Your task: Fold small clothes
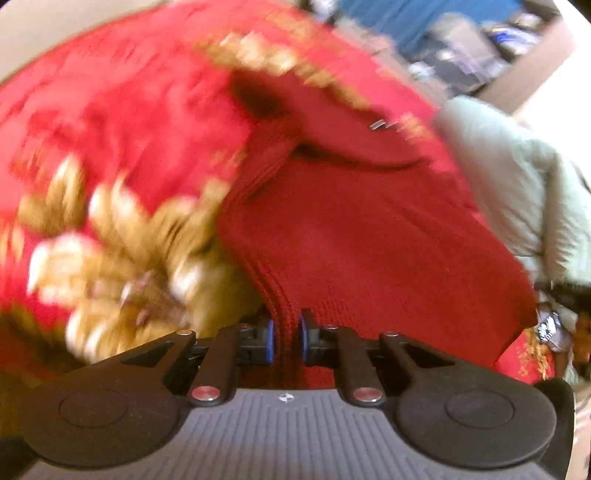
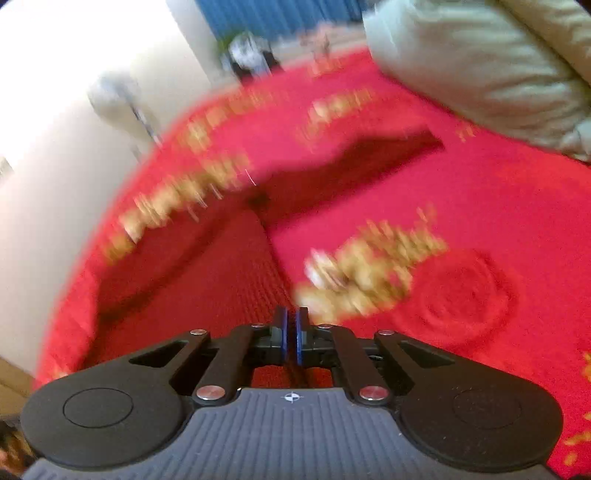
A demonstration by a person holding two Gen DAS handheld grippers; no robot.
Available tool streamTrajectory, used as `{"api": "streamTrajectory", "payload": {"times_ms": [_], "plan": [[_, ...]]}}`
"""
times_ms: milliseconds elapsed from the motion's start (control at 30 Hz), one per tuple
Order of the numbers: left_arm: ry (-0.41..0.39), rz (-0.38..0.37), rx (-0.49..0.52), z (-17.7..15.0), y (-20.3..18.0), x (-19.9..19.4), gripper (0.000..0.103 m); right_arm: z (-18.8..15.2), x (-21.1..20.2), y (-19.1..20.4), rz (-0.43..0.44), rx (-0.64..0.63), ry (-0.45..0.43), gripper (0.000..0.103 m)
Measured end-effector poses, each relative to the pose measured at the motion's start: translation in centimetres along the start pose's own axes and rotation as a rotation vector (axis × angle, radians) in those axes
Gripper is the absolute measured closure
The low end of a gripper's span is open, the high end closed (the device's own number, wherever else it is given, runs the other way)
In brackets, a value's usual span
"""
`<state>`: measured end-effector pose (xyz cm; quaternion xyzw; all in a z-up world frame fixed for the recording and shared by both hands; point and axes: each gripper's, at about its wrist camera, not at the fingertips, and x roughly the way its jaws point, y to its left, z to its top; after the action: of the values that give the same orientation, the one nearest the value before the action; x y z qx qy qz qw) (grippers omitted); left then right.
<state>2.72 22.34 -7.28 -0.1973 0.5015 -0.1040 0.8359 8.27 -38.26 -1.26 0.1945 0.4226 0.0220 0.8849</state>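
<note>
A dark red knitted garment (image 1: 369, 240) hangs lifted over the bed, filling the middle of the left wrist view. My left gripper (image 1: 286, 332) is shut on a ribbed edge of it, bunched between the blue pads (image 1: 269, 338). In the right wrist view the same knit garment (image 2: 221, 280) runs up and away from my right gripper (image 2: 291, 332), which is shut with a thin fold of the fabric pinched between its pads. A darker stretch of the garment (image 2: 369, 158) spans across farther back. Both views are blurred by motion.
A bright red bedspread with gold flower patterns (image 2: 498, 206) lies under everything (image 1: 110, 110). A pale green quilted pillow or duvet (image 2: 480, 66) lies at the right (image 1: 517, 177). A cream wall (image 2: 55, 110) borders the bed's left side, with blue clutter (image 1: 424, 14) beyond.
</note>
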Motion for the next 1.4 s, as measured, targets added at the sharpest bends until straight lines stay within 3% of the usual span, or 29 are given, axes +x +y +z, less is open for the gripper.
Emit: {"api": "streamTrajectory", "payload": {"times_ms": [67,167,233,267,400,433,500,600,633,667,767,833,900,967,1067,1167,1267,1333,1400], "plan": [[-0.004,0.02,-0.029,0.2,0.3,0.0,0.083,-1.3,2.5,-0.8,-0.095,-0.028,0.064,0.095],[-0.005,0.004,-0.017,0.3,-0.3,0.3,0.074,-2.0,4.2,-1.6,-0.094,-0.05,0.04,0.086],[0.02,0.03,0.019,0.2,-1.0,1.1,0.074,-2.6,6.1,-2.0,-0.077,-0.047,0.07,0.056],[0.027,0.054,0.037,0.1,-1.3,1.4,0.068,-2.8,7.1,-2.2,-0.071,-0.051,0.09,0.055],[0.021,0.167,0.04,0.5,-1.0,2.7,0.067,-4.7,10.4,-2.2,-0.097,-0.114,0.161,0.058],[0.017,0.18,0.024,0.7,-0.3,2.9,0.067,-5.1,10.8,-2.3,-0.082,-0.118,0.172,0.062],[0.01,0.208,-0.009,1.1,0.3,3.2,0.067,-5.6,11.0,-1.7,-0.069,-0.16,0.164,0.087],[0.002,0.23,-0.048,1.9,0.8,3.7,0.067,-5.5,10.5,-1.6,-0.061,-0.195,0.147,0.097],[0.001,0.231,-0.044,2.2,0.6,3.9,0.072,-5.2,10.2,-2.1,-0.058,-0.162,0.142,0.098],[0.003,0.231,-0.027,2.3,0.3,4.1,0.09,-4.9,9.9,-2.7,-0.072,-0.136,0.133,0.098],[0.021,0.322,0.092,2.2,-1.1,5.2,0.092,-4.8,10.2,-3.0,-0.088,-0.131,0.144,0.098],[0.001,0.348,0.102,2.2,-1.5,5.1,0.092,-4.8,10.2,-2.1,-0.097,-0.183,0.127,0.094],[-0.066,0.366,0.119,2.2,-2.1,4.2,0.092,-4.2,9.1,-1.8,-0.093,-0.169,0.045,0.091],[-0.16,0.379,0.17,2.3,-3.1,3.1,0.091,-3.3,7.8,-1.5,-0.036,-0.147,-0.056,0.089],[-0.208,0.351,0.2,2.8,-4.0,3.0,0.091,-2.7,7.2,-0.4,0.054,-0.15,-0.13,0.074],[-0.117,0.316,0.134,3.2,-3.5,4.5,0.09,-2.7,8.9,1.1,0.078,-0.199,-0.096,0.07],[-0.012,0.365,0.108,3.2,-2.8,6.6,0.09,-3.0,11.8,2.2,0.019,-0.238,0.013,0.07],[-0.038,0.373,0.122,3.5,-3.5,6.3,0.088,-3.3,14.1,2.3,-0.072,-0.255,0.109,0.07],[-0.096,0.392,0.164,3.6,-4.6,5.9,0.08,-3.0,14.1,2.7,-0.074,-0.243,0.091,0.069]]}}
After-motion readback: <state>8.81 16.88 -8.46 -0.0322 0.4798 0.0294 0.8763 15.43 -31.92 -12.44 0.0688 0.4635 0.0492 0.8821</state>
